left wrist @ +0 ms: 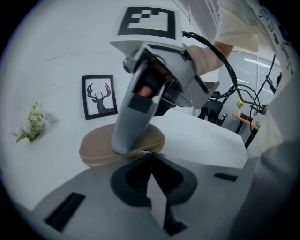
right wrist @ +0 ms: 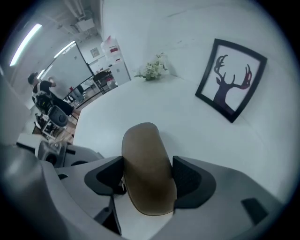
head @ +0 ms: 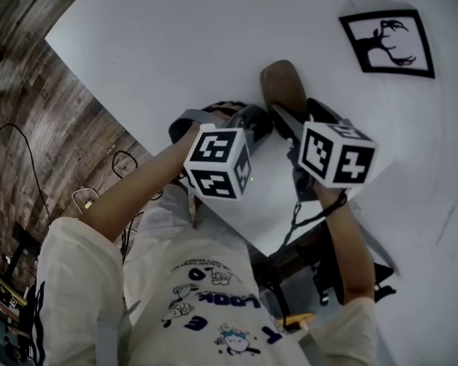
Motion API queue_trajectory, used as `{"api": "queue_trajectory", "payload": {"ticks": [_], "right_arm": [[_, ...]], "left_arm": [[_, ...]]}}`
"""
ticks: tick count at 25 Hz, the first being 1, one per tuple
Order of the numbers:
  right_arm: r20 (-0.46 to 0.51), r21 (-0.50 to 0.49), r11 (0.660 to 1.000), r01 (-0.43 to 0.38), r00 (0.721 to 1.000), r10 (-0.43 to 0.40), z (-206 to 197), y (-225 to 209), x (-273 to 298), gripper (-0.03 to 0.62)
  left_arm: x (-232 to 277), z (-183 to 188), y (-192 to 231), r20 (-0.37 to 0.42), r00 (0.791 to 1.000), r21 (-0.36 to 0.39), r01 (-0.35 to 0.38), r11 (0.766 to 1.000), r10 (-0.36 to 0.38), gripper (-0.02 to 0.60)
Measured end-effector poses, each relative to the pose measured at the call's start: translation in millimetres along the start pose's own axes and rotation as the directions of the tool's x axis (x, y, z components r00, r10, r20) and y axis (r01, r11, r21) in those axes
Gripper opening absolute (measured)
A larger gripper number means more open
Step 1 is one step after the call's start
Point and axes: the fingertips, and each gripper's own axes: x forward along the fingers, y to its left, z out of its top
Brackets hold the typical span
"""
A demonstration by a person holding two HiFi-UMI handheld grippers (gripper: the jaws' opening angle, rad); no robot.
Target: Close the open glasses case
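Gripping tan glasses case (right wrist: 143, 150) by sides: right gripper (right wrist: 149, 175) jaws. Left gripper (left wrist: 151, 157) jaws closed, tips at zipper (left wrist: 142, 152).

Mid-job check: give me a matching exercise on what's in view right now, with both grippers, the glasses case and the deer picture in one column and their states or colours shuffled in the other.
Things:
1. left gripper
2. right gripper
3. glasses case
4. deer picture

States:
a. black frame
b. jaws together, tips at the case's zipper
c. tan, lying on the white table
d. jaws pressed on both sides of the case

Pairs: 1-b, 2-d, 3-c, 4-a
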Motion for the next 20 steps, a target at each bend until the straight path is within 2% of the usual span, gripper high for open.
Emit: {"api": "queue_trajectory", "payload": {"ticks": [5,9,14,20], "right_arm": [[0.004,0.079,0.997,0.025,1.0,-0.025,2,3,0,0.316],[0.034,0.136,0.99,0.018,0.999,-0.023,4,7,0,0.318],[0.051,0.172,0.972,-0.159,0.987,0.152,-1,22,-5,0.318],[0.084,0.196,0.95,-0.243,0.969,0.231,6,19,-26,0.318]], "left_arm": [[0,-1,-5,0.026,0.999,-0.083,-0.04,0.996,0.042,0.002],[-10,-11,1,0.013,0.999,-0.075,-0.047,0.996,0.048,0.002],[-28,-31,16,-0.017,0.998,-0.07,-0.056,0.996,0.055,0.002],[-58,-51,54,-0.06,0.992,-0.059,-0.116,0.991,0.113,0.002]]}}
